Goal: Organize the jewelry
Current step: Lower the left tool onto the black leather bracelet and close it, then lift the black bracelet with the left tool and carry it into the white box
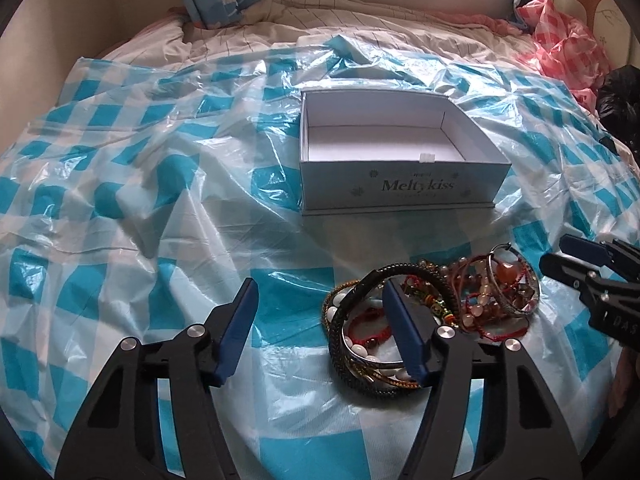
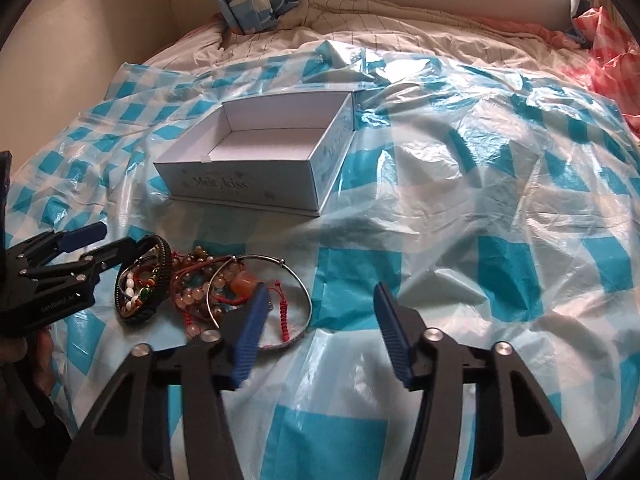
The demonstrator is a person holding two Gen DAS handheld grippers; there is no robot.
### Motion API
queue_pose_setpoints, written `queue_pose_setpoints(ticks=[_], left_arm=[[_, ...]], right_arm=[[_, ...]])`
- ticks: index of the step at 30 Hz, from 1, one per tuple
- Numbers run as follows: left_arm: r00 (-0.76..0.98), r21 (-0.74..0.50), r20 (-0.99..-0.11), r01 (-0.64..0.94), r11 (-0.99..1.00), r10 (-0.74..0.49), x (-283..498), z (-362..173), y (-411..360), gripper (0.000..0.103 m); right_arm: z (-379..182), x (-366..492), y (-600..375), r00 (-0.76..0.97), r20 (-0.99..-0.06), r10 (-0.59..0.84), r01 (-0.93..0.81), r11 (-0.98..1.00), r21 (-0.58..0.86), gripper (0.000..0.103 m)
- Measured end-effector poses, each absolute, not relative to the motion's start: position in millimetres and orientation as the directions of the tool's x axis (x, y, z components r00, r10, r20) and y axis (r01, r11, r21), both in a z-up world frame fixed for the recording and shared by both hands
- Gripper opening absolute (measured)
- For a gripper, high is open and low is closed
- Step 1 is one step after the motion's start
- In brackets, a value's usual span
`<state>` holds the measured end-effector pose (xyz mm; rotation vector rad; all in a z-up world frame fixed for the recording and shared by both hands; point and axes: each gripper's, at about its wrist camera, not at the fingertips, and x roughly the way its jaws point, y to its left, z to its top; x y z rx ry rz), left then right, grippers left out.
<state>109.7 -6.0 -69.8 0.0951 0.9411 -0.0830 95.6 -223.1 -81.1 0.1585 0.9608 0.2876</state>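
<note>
1. A thin blue-and-white checked plastic sheet (image 1: 160, 200) lies crumpled over a bed with a beige striped quilt (image 1: 280, 36).
2. An open, lidless white cardboard box printed "Meltykiss" (image 1: 400, 184) sits on the sheet at the far side of the jewelry; its inside shows nothing but a small pale tab by the near wall.
3. The jewelry is one tangled heap of bracelets (image 1: 432, 312) on the sheet, just in front of the box: a thick black braided cord bangle (image 2: 160, 252), white and pink bead strings, red knotted cords, and a thin silver metal bangle (image 2: 304, 292).
4. The left gripper (image 1: 320, 332), black with blue fingers (image 1: 236, 332), hangs over the left end of the heap. Its fingers stand partly apart; the right-hand finger overlaps the braided bangle, the other is over bare sheet. Nothing is clamped.
5. The right gripper (image 2: 320, 332) is at the heap's right end, fingers about half apart. Its left-hand finger overlaps the silver bangle and red cords; whether it touches them I cannot tell. It grips nothing.
6. A pink checked plastic bag (image 1: 568, 52) lies at the bed's far right.
</note>
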Motion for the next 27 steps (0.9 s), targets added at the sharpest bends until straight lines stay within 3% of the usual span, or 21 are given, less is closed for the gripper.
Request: queue_pose_setpoints(ticks=[6,13,20,22,27], left_arm=[[0.572,0.025,-0.818,0.125,0.992,-0.051,116,-76,-7,0.053],[0.547,0.018,-0.834,0.157,0.987,-0.072,119,-83,-13,0.043],[0.520,0.003,-0.849,0.185,0.983,-0.095,119,-89,-18,0.020],[0.520,0.006,-0.850,0.181,0.983,-0.091,119,-88,-17,0.018],[0.536,-0.007,-0.839,0.165,0.986,-0.096,117,-82,-11,0.010]], right_arm=[[-88,108,-225,0.523,-0.783,0.337,-0.193,0.941,0.277,0.036],[-92,117,-216,0.489,-0.792,0.366,-0.245,0.929,0.278,0.031],[-104,126,-199,0.446,-0.823,0.352,-0.307,0.924,0.229,0.029],[-105,128,-196,0.445,-0.827,0.344,-0.322,0.923,0.211,0.014],[-102,124,-202,0.461,-0.810,0.363,-0.310,0.921,0.236,0.005]])
